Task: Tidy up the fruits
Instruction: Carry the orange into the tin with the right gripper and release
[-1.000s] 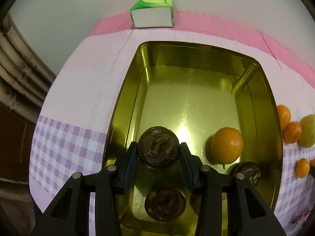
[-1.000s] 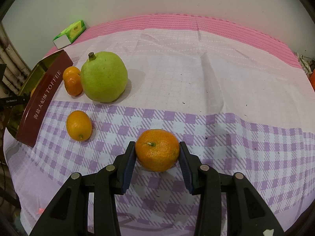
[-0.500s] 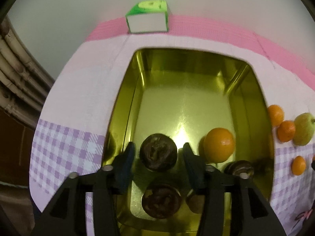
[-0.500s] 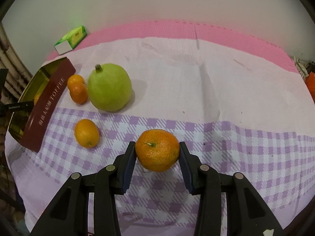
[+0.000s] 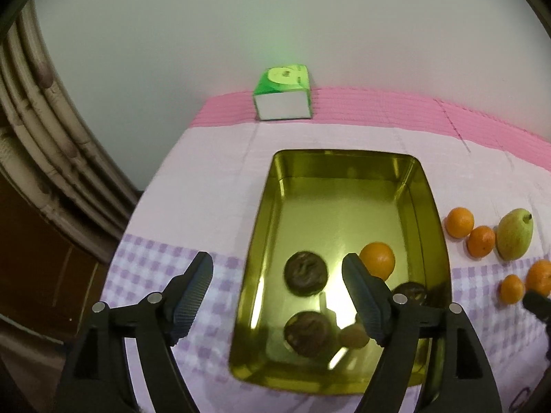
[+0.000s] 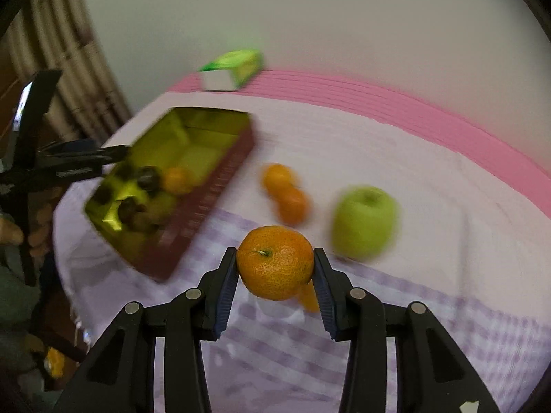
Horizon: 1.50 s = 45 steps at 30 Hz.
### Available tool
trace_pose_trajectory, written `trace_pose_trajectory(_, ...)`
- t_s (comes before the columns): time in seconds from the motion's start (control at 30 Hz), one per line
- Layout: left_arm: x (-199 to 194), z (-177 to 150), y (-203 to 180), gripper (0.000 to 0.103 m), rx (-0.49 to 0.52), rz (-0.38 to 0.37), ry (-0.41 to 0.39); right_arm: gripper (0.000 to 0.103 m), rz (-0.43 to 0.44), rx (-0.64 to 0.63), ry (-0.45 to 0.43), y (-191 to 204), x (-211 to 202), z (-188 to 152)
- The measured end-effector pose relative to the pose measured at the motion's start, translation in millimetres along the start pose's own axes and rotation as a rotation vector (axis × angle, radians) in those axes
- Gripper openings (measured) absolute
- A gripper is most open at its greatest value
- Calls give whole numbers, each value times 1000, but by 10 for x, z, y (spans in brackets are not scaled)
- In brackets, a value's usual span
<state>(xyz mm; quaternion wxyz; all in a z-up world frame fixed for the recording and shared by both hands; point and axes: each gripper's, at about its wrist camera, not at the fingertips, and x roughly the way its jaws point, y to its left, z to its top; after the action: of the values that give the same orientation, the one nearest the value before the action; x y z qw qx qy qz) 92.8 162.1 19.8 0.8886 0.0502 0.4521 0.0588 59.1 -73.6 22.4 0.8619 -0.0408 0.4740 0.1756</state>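
Checked cloth covers table. Left gripper: jaws now released wide, dark fruit deposited in gold tin. Right gripper: jaws clamping tangerine, lifted, heading tinward.

The left gripper hangs with its jaws spread wide, nothing between them, its dark ribbed pads facing each other across a broad gap. Seen from the right wrist camera, it shows at the left edge as a dark, blurred shape reaching in sideways. The right gripper has its jaws drawn in, both blue-edged pads pressed against the sides of a tangerine held clear of the cloth
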Motion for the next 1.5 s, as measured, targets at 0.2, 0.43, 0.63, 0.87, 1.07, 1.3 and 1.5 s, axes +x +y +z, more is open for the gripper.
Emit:
trace_pose_trajectory(0.2,-127,-155,217,81,-71,3,19,40,105,-139,24,613,209,207)
trace_pose_trajectory(0.43,-255,-370,572,81,-208,-2,56,40,128,-222,84,1032,529,303)
trace_pose_trajectory(0.63,-253,-473,764,81,-291,28,79,40,100,-248,110,1159,763,390)
trace_pose_trajectory(0.87,-226,-484,753,81,-278,34,80,40,64,-263,126,1230,1016,488)
trace_pose_trajectory(1.07,-180,-467,724,81,-268,31,90,40,49,-254,123,1220,1137,576)
trace_pose_trajectory(1.3,-170,-463,708,81,-262,30,93,40,18,-253,117,1227,1242,659)
trace_pose_trajectory(1.5,-157,-455,668,81,-248,30,95,40,10,-250,118,1219,1268,665)
